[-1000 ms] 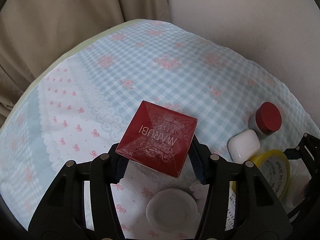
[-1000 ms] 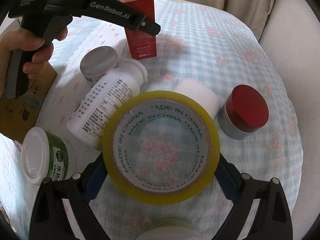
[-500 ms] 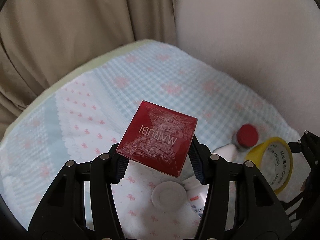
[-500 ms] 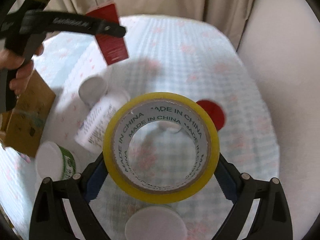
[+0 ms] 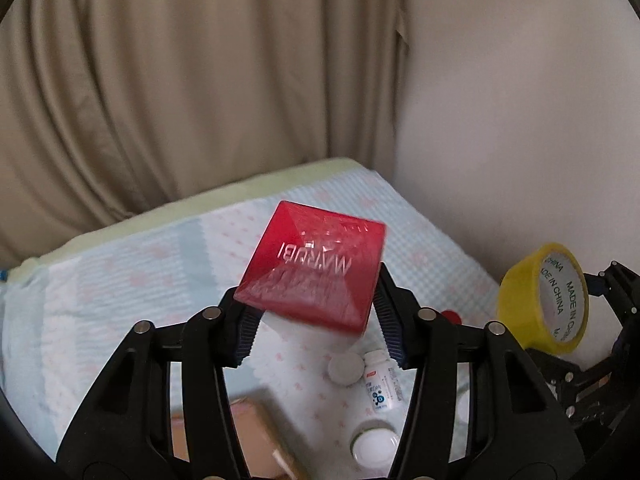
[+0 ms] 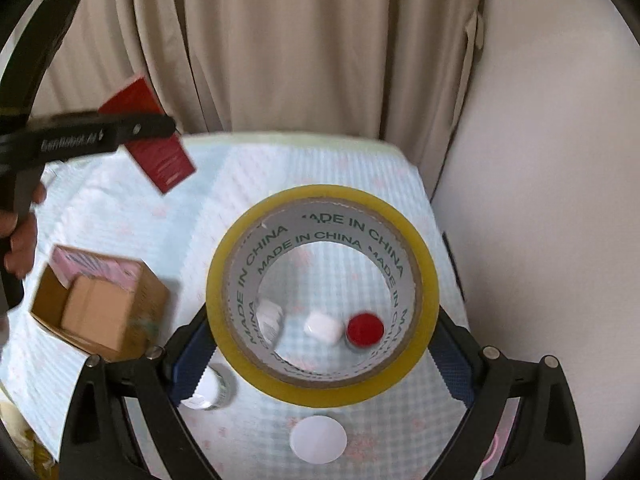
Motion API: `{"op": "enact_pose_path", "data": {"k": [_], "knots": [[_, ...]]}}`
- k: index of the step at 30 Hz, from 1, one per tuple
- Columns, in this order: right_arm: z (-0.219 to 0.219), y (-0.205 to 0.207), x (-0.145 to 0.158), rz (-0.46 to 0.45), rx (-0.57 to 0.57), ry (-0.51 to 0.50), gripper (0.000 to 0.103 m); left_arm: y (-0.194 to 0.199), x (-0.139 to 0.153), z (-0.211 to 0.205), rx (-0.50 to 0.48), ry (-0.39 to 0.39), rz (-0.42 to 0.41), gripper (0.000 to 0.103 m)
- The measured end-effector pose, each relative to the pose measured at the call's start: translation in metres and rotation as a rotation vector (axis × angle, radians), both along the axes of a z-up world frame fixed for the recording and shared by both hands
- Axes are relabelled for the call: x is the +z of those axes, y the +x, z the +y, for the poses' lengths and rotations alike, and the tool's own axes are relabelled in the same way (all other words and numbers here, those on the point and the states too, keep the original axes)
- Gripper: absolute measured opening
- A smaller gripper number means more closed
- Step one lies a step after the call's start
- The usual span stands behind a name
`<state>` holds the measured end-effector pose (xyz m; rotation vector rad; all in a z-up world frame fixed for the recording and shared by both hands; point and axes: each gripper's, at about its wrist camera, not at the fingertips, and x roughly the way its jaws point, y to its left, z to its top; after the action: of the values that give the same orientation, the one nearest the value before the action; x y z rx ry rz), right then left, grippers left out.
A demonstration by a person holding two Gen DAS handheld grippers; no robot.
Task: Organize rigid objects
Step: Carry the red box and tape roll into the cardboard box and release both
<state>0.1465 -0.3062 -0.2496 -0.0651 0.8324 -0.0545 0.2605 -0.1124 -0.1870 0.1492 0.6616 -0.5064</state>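
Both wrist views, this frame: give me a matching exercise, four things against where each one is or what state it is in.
Things:
1. red box
2. yellow tape roll
3. cardboard box
4. red-lidded jar

Places or states:
A. standing on the tablecloth, seen through a ring's hole in the right wrist view
B. held in the left tool, above the table
C. open on the tablecloth, with smaller boxes inside
D. held in the right tool, above the table

Pairs: 1-B, 2-D, 3-C, 4-A
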Motion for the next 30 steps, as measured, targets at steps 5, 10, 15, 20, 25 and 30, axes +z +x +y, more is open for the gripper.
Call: {"op": "enact_pose_path", "data": {"k": [5, 10, 15, 20, 25, 30], "knots": [[0.027, -0.001, 0.061, -0.051, 0.061, -0.003, 0.094, -0.021, 0.041, 0.052, 0.123, -0.012, 0.010, 0.040], [0.066, 0.004, 0.093, -0.067, 0.153, 0.006, 0.094, -0.046, 0.052, 0.113, 0.249, -0.023, 0.034, 0.040], [0.119, 0.013, 0.098, -0.053, 0.245, 0.020, 0.094, -0.067, 0.052, 0.173, 0.340, -0.001, 0.046, 0.040], [0.176, 0.024, 0.092, -0.029, 0.307, 0.050, 0.094, -0.085, 0.040, 0.236, 0.404, 0.006, 0.088, 0.040], [0.230, 0.026, 0.078, 0.001, 0.299, 0.075, 0.094, -0.084, 0.014, 0.286, 0.412, 0.005, 0.150, 0.040], [0.275, 0.040, 0.041, 0.061, 0.239, 0.082, 0.094, -0.069, -0.028, 0.313, 0.365, 0.012, 0.216, 0.039]]}}
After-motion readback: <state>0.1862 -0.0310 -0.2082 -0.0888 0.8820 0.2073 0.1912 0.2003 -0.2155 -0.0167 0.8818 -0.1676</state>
